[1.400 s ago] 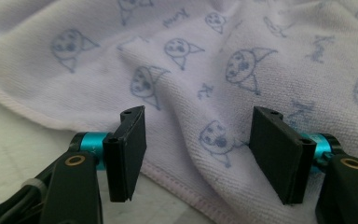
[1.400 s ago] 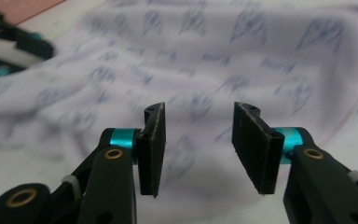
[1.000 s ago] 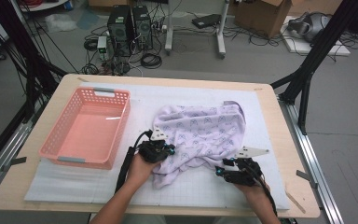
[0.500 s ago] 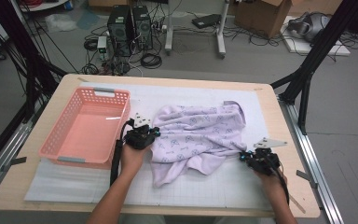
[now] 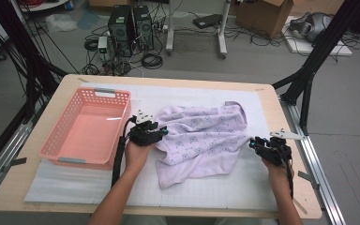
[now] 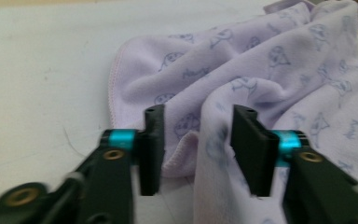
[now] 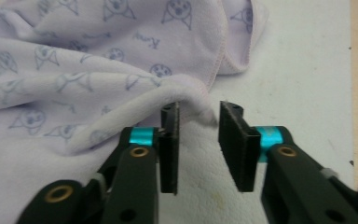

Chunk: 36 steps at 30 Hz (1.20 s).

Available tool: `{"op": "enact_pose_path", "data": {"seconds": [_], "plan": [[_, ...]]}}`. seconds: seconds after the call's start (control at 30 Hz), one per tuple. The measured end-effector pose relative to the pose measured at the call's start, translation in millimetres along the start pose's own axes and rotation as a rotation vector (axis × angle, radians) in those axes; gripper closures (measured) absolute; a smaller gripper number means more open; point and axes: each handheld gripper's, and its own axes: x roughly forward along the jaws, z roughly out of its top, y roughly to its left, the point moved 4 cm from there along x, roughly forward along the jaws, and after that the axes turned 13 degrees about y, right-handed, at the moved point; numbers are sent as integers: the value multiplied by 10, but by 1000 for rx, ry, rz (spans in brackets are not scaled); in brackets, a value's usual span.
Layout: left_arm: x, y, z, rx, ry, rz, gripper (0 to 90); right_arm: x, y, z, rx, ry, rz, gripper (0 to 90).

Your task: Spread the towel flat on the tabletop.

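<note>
A lilac towel (image 5: 201,140) with a small animal print lies rumpled on the white mat. My left gripper (image 5: 161,132) is at its left edge. In the left gripper view the left gripper (image 6: 196,140) has just been opening; a hemmed fold of the towel (image 6: 261,70) hangs loosely between the jaws. My right gripper (image 5: 253,143) is at the towel's right edge. It too has just been opening, and in the right gripper view the right gripper (image 7: 199,140) stands open with a rolled corner of the towel (image 7: 98,70) in the gap, not pinched.
A pink plastic basket (image 5: 98,157) stands at the left of the table, close to my left hand. The white mat (image 5: 215,187) covers most of the wooden table (image 5: 290,122). Computers, cables and boxes are on the floor beyond.
Both hands moved apart, the right one farther out to the right, and the towel was drawn wider between them. Both grippers now stand open at its edges.
</note>
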Motion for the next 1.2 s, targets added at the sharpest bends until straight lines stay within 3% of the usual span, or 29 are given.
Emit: {"op": "enact_pose_path", "data": {"seconds": [0.1, 0.2, 0.37, 0.43, 0.57, 0.73, 0.83, 1.0, 1.03, 1.07, 1.1, 1.17, 1.2], "plan": [[-121, -85, -43, 24, -32, -23, 435, -105, -1, -48, 6, -22, 9, 641], [-235, -176, -99, 63, -63, -56, 434, -184, -3, -107, 2, -26, 20, 640], [-335, -271, -245, 94, -58, -107, 419, -230, 17, -198, -7, -8, 29, 661], [-338, -287, -320, 99, -45, -107, 398, -257, 31, -223, 6, -9, 40, 680], [-314, -302, -482, 93, -2, -120, 392, -278, 106, -283, -22, 8, 44, 746], [-295, -341, -638, 69, 53, -163, 387, -236, 178, -322, -33, 27, 62, 830], [-246, -412, -647, 94, 104, -169, 389, -164, 227, -335, -56, 55, 65, 834], [-184, -481, -659, 146, 175, -120, 472, -59, 313, -323, -74, 87, 85, 829], [-176, -493, -661, 152, 179, -118, 521, -40, 327, -311, -80, 88, 87, 826], [-173, -502, -663, 161, 184, -111, 644, -7, 371, -279, -87, 84, 100, 825], [-174, -506, -663, 165, 185, -109, 644, -7, 371, -279, -87, 84, 100, 825], [-183, -500, -662, 152, 177, -111, 782, 59, 465, -230, -84, 94, 127, 830], [-188, -497, -661, 137, 170, -114, 782, 59, 465, -230, -84, 94, 127, 830]]}}
